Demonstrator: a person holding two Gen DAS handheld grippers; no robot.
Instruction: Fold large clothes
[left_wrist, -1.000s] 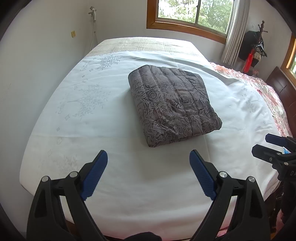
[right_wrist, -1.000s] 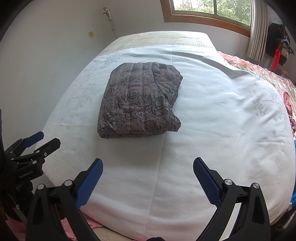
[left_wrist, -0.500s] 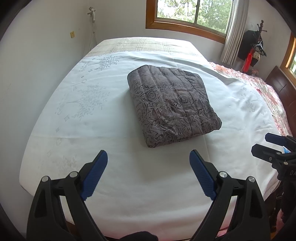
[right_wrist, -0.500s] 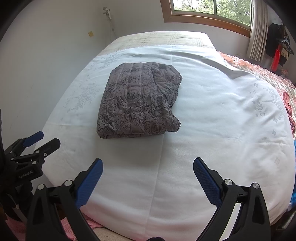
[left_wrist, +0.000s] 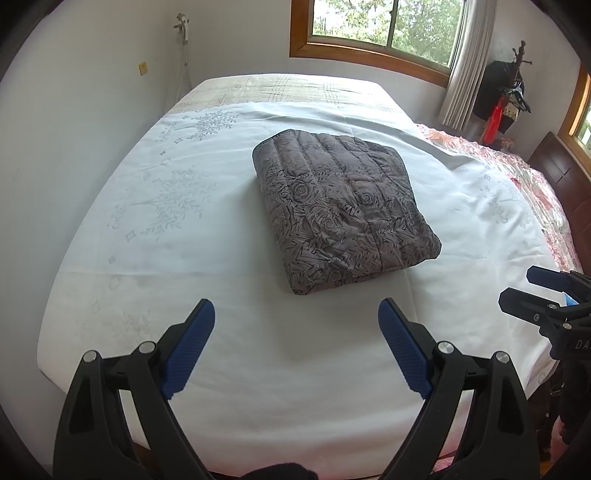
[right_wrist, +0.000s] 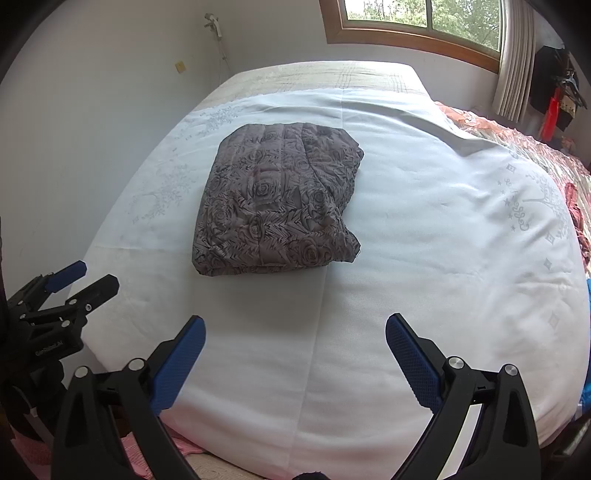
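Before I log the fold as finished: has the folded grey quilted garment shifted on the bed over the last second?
No. The folded garment keeps its place against the sheet's crease line.

The garment (left_wrist: 345, 212) I was folding was a grey quilted piece printed with dark roses and jagged leaves. It lay flat on the bed's white sheet (left_wrist: 229, 354) as a thick, roughly rectangular bundle of several stacked layers, set near the middle of the bed and turned at a slight angle. Stitched channels ran along its far half. Its left and near edges were smooth and rounded by the fold; from my right claw's camera, the right side (right_wrist: 347, 206) looked looser, with bunched, uneven layers and a small corner sticking out at the near right.
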